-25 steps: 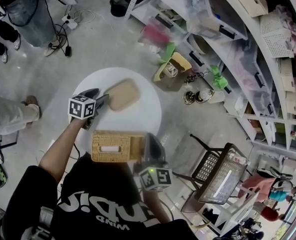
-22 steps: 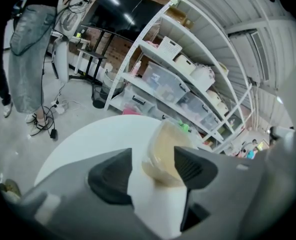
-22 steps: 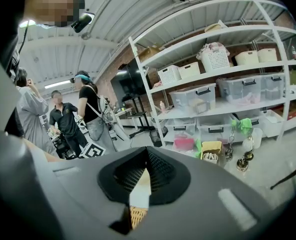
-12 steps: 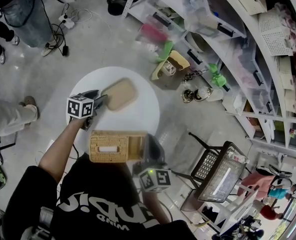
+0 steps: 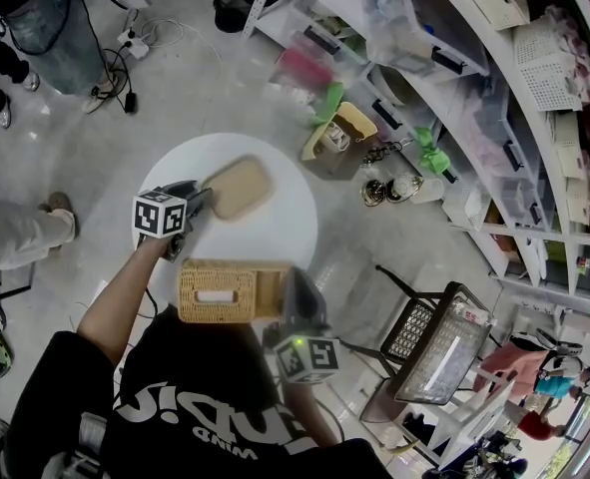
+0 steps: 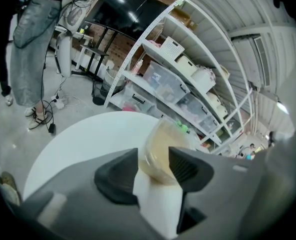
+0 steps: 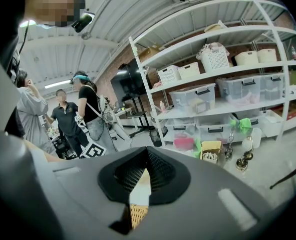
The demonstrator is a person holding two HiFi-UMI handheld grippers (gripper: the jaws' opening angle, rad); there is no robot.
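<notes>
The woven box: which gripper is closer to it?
Right. The right gripper pinches the right end of the woven box; the left gripper is farther off, clamped on the tan container.

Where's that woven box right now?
In the head view, the woven box is at the near edge of the round white table, its right end between the right tongs, nearer the person than the beige container.

On the smooth, matt white table (image 5: 280, 233), the box (image 5: 225, 292) is rough woven wicker and the container (image 5: 241, 188) is glossy, translucent plastic.
</notes>
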